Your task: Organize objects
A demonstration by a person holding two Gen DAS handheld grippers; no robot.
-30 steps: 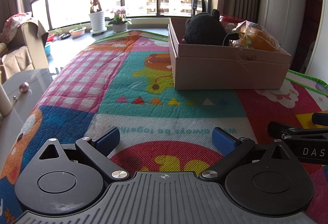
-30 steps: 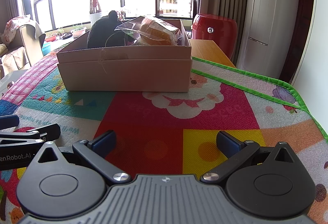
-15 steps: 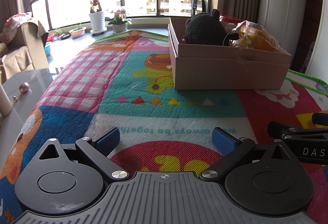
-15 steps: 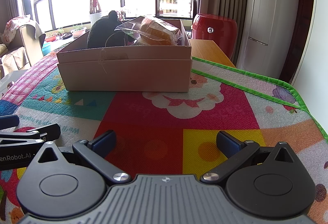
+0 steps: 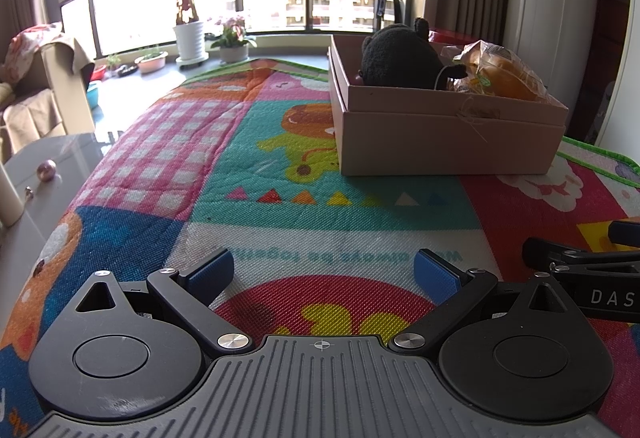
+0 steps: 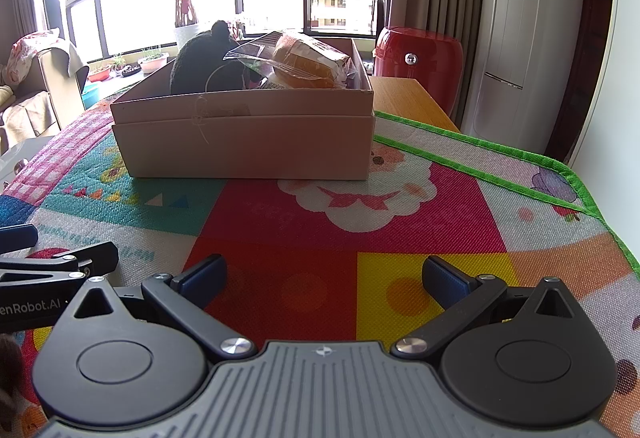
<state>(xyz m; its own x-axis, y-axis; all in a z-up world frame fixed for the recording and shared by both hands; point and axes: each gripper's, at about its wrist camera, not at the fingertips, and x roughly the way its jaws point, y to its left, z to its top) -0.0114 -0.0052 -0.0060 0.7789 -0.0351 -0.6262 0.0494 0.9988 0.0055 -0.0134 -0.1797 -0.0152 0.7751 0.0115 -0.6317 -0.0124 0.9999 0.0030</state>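
We see our left gripper low over the mat. Its two blue pads are wide apart, and there is nothing between them. We see only the mat's bright pictures in the gap.

Our right gripper is the same. Its pads are spread wide and hold nothing. It sits over the red and yellow squares of the mat.

The two grippers are side by side. From the left camera, a bit of the right gripper shows at the right edge. From the right camera, a bit of the left gripper shows at the left edge.

The box stands on the mat, well ahead of both grippers. It has no lid on. In it we see a black soft toy on the left side. Next to it, on the right side, is a bun in a clear bag. Both poke up over the top edge. From the right camera we see the same box, the toy and the bun.

Past the box there is a red stool. Some plants stand by the big window.
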